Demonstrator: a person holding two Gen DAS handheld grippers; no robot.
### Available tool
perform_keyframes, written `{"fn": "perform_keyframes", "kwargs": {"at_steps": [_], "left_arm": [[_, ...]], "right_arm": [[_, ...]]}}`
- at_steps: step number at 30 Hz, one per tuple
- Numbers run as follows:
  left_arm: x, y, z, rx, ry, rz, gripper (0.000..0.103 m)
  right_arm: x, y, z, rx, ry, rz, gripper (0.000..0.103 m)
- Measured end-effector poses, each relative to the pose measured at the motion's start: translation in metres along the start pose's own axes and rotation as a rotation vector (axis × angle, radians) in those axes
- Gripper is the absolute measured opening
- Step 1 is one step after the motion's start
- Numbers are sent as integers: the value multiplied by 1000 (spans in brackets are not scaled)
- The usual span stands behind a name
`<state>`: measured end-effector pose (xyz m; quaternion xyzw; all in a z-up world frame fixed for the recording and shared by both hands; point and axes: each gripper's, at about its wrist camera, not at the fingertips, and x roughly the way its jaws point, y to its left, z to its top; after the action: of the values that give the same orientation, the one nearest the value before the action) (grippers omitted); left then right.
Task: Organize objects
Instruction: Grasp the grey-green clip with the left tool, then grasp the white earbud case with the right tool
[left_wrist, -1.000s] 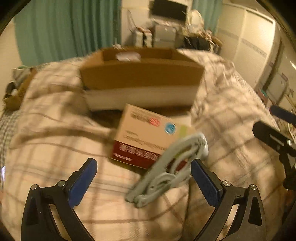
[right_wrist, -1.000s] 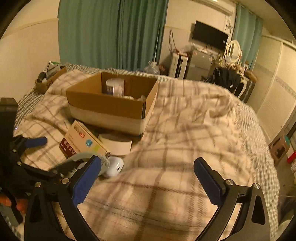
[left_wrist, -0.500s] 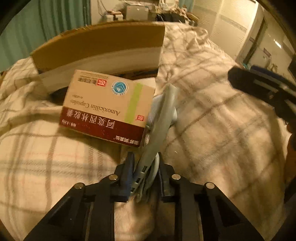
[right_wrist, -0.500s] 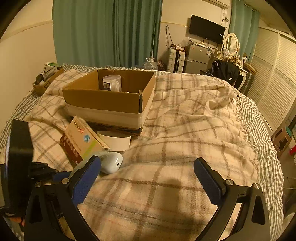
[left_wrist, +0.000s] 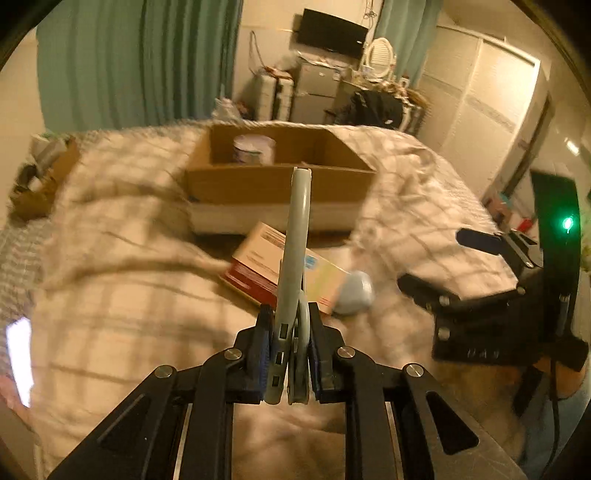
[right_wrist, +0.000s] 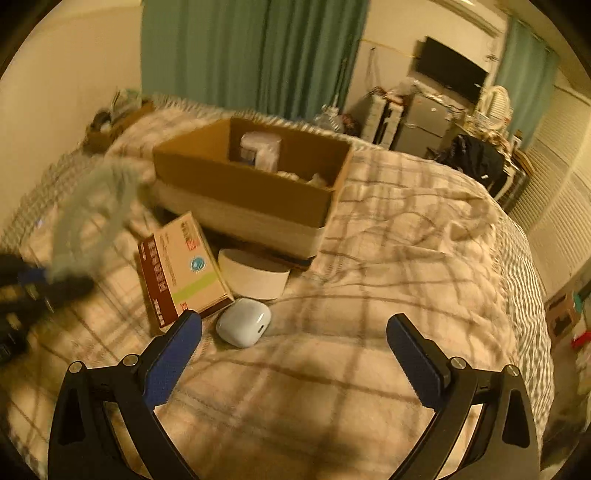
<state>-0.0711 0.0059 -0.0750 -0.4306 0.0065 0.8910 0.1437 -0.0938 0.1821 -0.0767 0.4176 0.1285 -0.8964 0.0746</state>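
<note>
The left gripper (left_wrist: 287, 363) grasps the grey clip (left_wrist: 295, 251), its long axis pointing ahead at the cardboard box (left_wrist: 277, 184); the right gripper (right_wrist: 293, 354) is released.

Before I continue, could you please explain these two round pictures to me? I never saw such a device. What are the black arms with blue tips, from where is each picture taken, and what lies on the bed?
There is no robot here. A person holds a hand-operated two-finger gripper in each hand, and a fisheye camera on each one looks forward along its fingers, hence the round pictures.

In the left camera's picture, the left gripper is shut on a grey plastic tool, lifted off the plaid blanket.

In the right camera's picture, the right gripper is open and holds nothing.

On the blanket lie a medicine box, a small white earbud-style case and a white oval container. Behind them stands a cardboard box with a white canister inside.
</note>
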Motion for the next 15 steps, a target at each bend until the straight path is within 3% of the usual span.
{"fn": "perform_keyframes", "kwargs": {"at_steps": [7,11,15], "left_arm": [[30,27,3,-36,30,117,16],[46,33,-2,-52,53,115,16],[50,40,-5,-74,65,97,16]], "right_arm": [[35,25,4,-108,95,2,100],[66,41,0,-182,197,0,97],[92,52,-1,-224,267,-10,84]]}}
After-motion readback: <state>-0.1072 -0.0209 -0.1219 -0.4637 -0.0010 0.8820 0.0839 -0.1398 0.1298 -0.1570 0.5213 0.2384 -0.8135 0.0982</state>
